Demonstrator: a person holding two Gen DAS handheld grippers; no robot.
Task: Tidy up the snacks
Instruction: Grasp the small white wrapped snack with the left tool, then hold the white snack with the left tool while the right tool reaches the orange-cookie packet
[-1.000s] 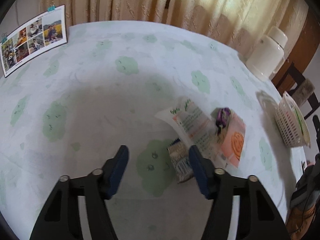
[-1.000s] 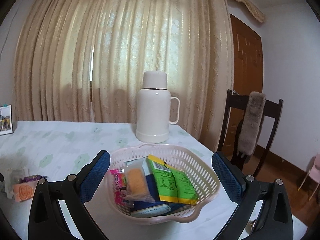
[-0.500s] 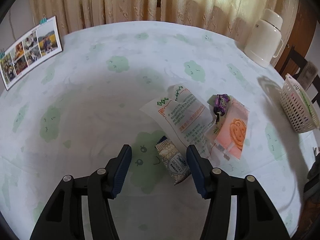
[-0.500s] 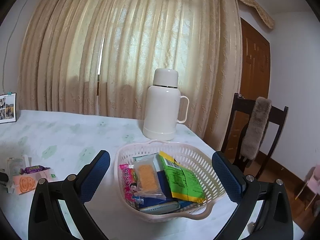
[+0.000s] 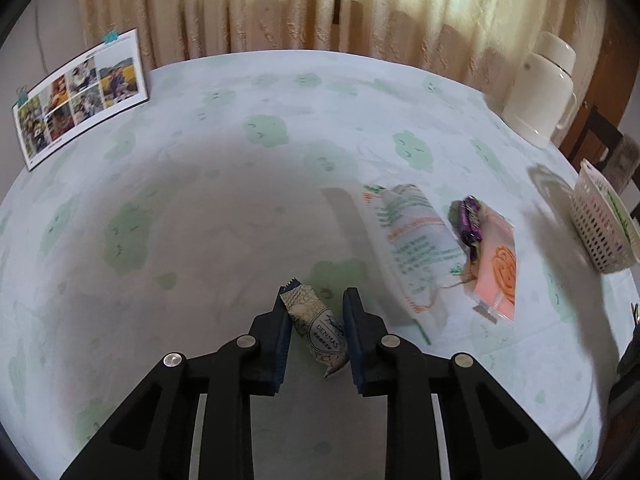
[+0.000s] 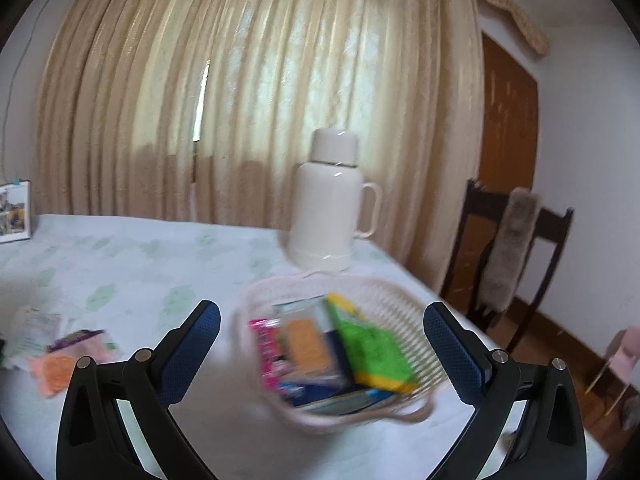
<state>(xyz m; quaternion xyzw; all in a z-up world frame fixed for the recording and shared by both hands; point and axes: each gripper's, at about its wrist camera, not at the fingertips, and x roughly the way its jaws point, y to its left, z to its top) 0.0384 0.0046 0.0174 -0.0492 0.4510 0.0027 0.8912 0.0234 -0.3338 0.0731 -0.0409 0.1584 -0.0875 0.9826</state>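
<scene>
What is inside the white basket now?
The basket holds a green packet, a pink packet, an orange cracker pack and a blue packet underneath. Anything lower is covered.

Open tablecloth (image 5: 200,208) is lying clear left and ahead. White packet (image 5: 416,240) and orange packet (image 5: 500,268) are crowding the right side. Basket (image 6: 400,300) and thermos (image 6: 332,208) are blocking the far right.
</scene>
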